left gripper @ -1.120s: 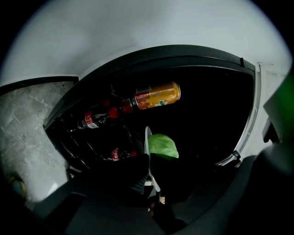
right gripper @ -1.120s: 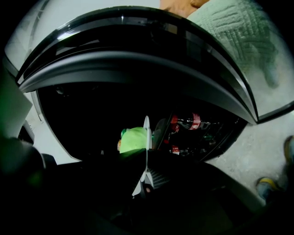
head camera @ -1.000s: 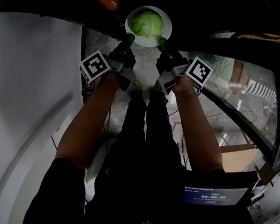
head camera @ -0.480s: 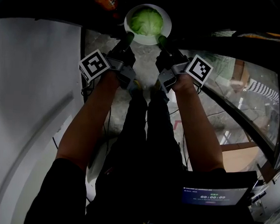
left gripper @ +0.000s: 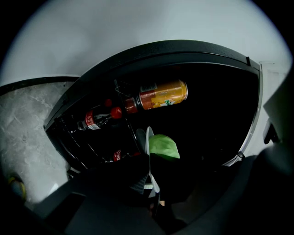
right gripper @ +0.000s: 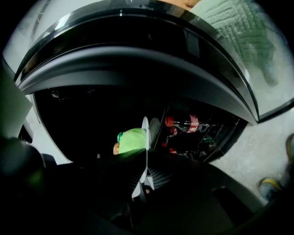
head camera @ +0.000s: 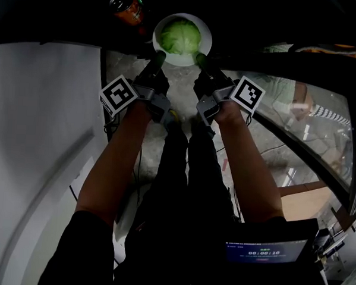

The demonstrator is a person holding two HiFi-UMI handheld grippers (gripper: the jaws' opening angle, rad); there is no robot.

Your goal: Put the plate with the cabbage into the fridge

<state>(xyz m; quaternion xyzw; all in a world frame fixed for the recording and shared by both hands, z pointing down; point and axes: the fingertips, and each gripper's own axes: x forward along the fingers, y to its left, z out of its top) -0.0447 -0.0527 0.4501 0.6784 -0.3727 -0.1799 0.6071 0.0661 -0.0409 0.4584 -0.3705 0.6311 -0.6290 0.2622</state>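
Both claws are clenched on the round white plate point(head camera: 170, 61); the left gripper point(head camera: 157, 58) pinches its near-left rim, the right gripper point(head camera: 202, 58) its near-right rim; the pale green cabbage head point(head camera: 179, 36) sits loose in the middle; the plate is at the mouth of the dark open fridge point(head camera: 244, 17), though whether it rests on a shelf cannot be told. Danger from here: both grips bite only the near edge, so the far side could dip and the cabbage roll off; uneven pushing could twist the rim out of a jaw; the orange-labelled bottle point(head camera: 126, 8) lies near the plate's left, and a nudge could knock it.
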